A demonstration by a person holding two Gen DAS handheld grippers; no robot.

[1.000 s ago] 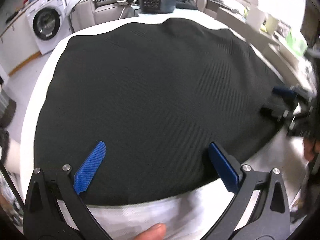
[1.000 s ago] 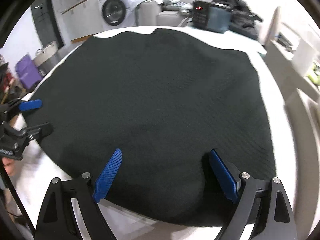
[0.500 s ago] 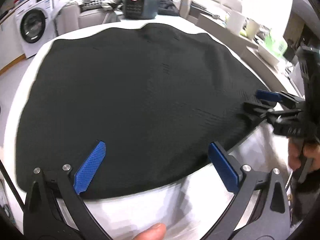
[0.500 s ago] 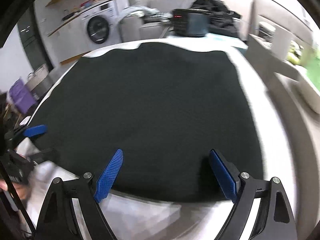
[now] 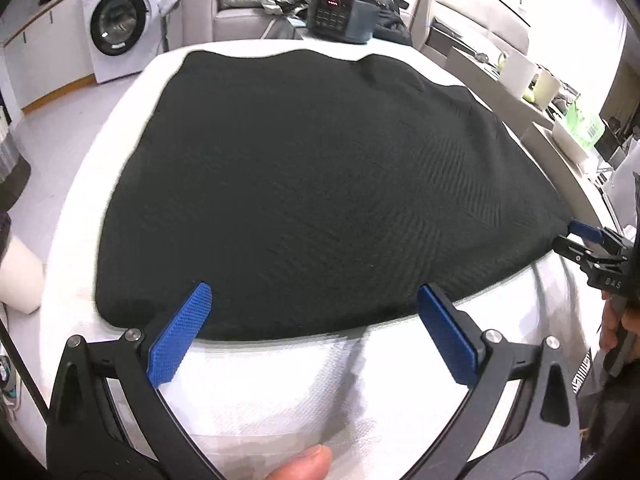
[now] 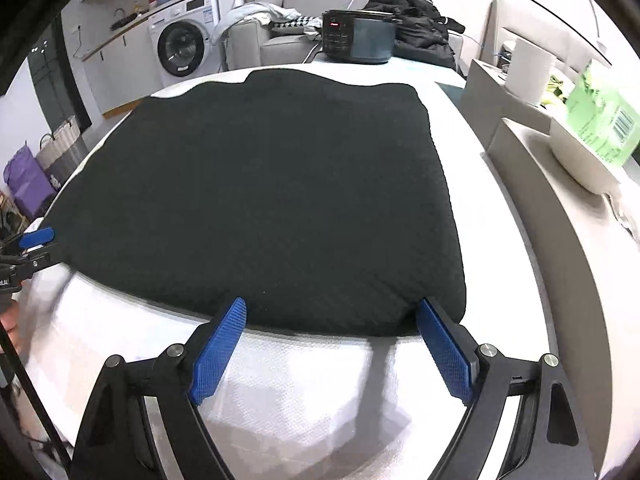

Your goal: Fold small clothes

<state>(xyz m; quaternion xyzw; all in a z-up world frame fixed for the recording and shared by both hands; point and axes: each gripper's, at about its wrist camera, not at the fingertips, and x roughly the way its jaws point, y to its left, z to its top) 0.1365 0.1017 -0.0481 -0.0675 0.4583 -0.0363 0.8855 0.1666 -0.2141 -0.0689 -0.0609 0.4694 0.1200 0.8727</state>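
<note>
A black knit garment (image 5: 320,184) lies spread flat on a white-covered table (image 5: 304,384); it also shows in the right wrist view (image 6: 272,200). My left gripper (image 5: 312,312) is open and empty, its blue fingertips over the garment's near edge by the left corner. My right gripper (image 6: 332,320) is open and empty at the near edge by the right corner. Each gripper shows at the other view's side edge: the right gripper (image 5: 576,240) and the left gripper (image 6: 32,244).
A black appliance (image 5: 340,16) stands at the table's far end. A washing machine (image 5: 116,28) and a sofa with clothes (image 5: 240,4) are behind. A side counter (image 6: 560,184) on the right holds a white bowl (image 6: 580,160), a green pack and a paper roll.
Both grippers have drawn back toward me, from over the garment to its near edge. More white table shows in front. Both stayed open.
</note>
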